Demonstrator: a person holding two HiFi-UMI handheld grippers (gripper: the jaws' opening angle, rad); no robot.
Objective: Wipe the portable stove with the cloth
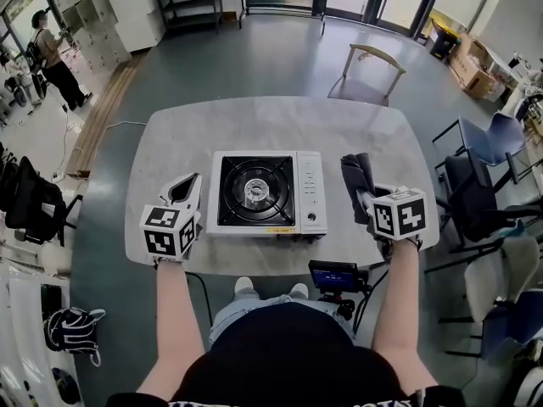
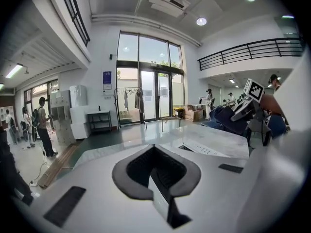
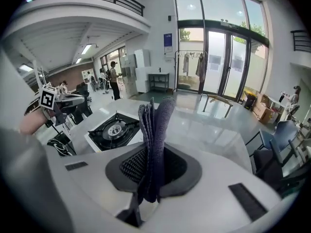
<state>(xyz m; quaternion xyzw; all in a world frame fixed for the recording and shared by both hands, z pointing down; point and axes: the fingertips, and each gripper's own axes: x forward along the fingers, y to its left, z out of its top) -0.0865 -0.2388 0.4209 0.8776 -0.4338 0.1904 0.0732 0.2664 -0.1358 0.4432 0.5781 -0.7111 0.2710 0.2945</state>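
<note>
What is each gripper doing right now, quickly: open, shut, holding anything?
left gripper: jaws shut, nothing between them.
right gripper: jaws shut on the dark cloth.

We saw grey stone-look table (image 1: pixel 254 121), rounded corners, on grey floor (image 1: pixel 280 53). Wooden chair (image 1: pixel 366 73) stood just beyond far edge, not touching. Blue chair (image 1: pixel 495 136) and dark chair (image 1: pixel 472 195) stood at right side. Black office chair (image 1: pixel 30 203) was at left, well apart. Small black device with lit screen (image 1: pixel 337 275) sat below near edge. We noted person with backpack (image 1: pixel 51 56) far left, near white lockers (image 1: pixel 85 11). Black shelf unit (image 1: pixel 188 0) stood against far wall. Cardboard boxes (image 1: pixel 473 70) lay far right. Tall glass doors (image 2: pixel 148 93) closed off the back.
</note>
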